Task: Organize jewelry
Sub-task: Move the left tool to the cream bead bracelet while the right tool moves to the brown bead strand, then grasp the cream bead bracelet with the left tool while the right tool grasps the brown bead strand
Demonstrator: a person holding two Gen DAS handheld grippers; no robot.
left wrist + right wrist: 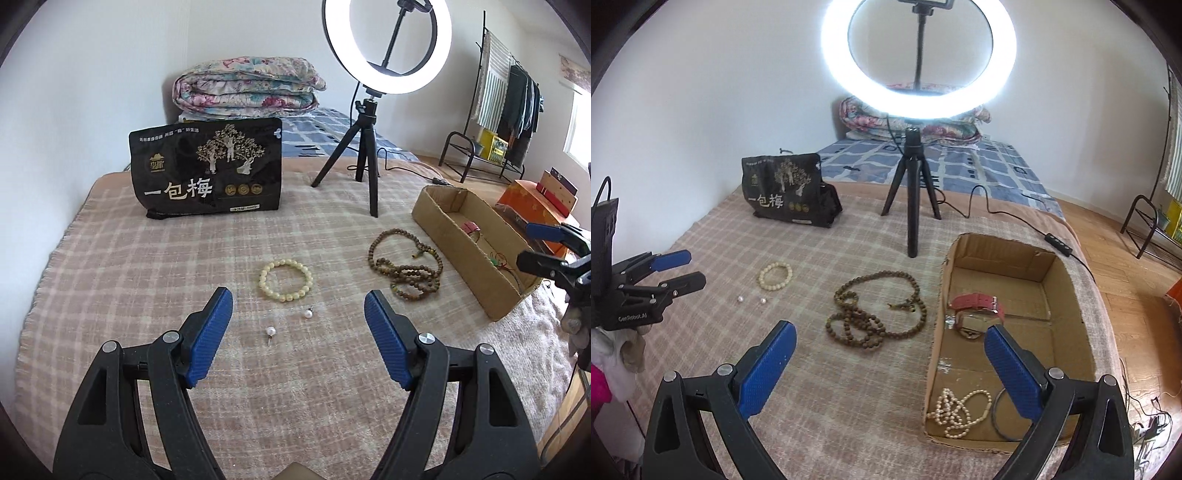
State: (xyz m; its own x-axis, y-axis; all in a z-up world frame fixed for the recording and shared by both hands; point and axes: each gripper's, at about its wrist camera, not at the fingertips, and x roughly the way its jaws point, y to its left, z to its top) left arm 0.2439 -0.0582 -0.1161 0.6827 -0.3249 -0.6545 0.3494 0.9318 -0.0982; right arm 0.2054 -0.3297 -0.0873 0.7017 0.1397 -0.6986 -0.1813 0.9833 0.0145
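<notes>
On the checked blanket lie a cream bead bracelet, two pearl earrings, and a long brown bead necklace. My left gripper is open and empty, just above and before the earrings. My right gripper is open and empty, between the brown necklace and the cardboard box. The box holds a pink-strap watch, a pearl necklace and a dark ring bangle.
A black snack bag stands at the back left. A ring light on a tripod stands mid-back, its cable trailing right past the box. A folded quilt and a clothes rack are behind.
</notes>
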